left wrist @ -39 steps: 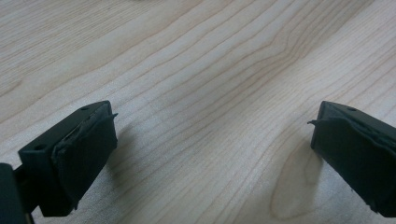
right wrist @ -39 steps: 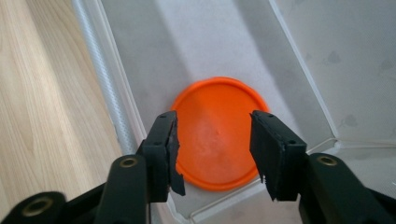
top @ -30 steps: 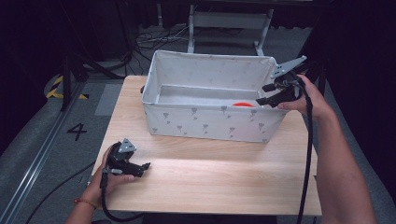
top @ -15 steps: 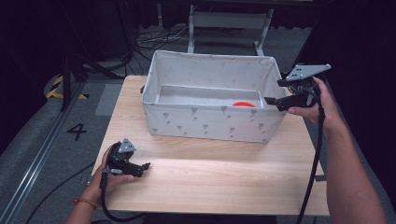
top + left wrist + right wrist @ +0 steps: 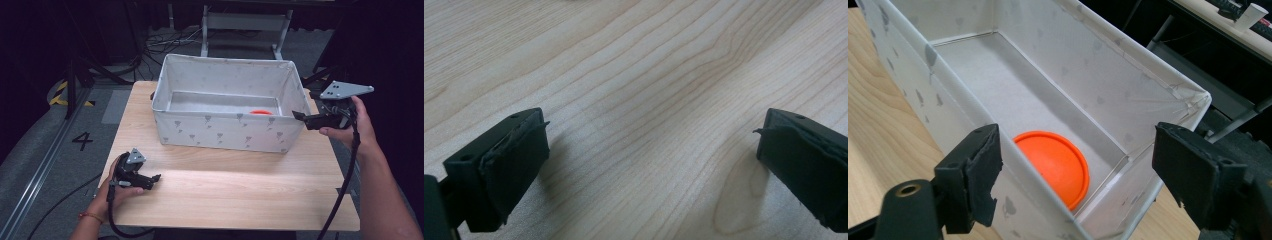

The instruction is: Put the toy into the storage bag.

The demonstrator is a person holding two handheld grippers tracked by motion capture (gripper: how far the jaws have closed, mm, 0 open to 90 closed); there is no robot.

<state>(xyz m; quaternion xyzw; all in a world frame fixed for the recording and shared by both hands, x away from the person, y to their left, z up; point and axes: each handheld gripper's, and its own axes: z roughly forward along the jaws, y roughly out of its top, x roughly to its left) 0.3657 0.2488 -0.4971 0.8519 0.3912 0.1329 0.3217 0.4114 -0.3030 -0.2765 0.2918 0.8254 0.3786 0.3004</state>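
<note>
A white fabric box with small grey marks stands on the wooden table. An orange disc lies flat on its floor near the right end; in the right gripper view the orange disc sits in the near corner of the box. My right gripper hovers just off the box's right end, outside the wall; its jaws have just been opening and stand wide with nothing between them. My left gripper rests low over the table's front left, open and empty, with bare wood between its jaws.
Beyond the table lie dark floor, cables and a metal frame. A paper cup stands on a far surface. The table's front half is bare wood.
My right gripper has drawn back to the right, from over the box's right rim to beside it. The orange disc stays in the box. The left hand has not moved.
</note>
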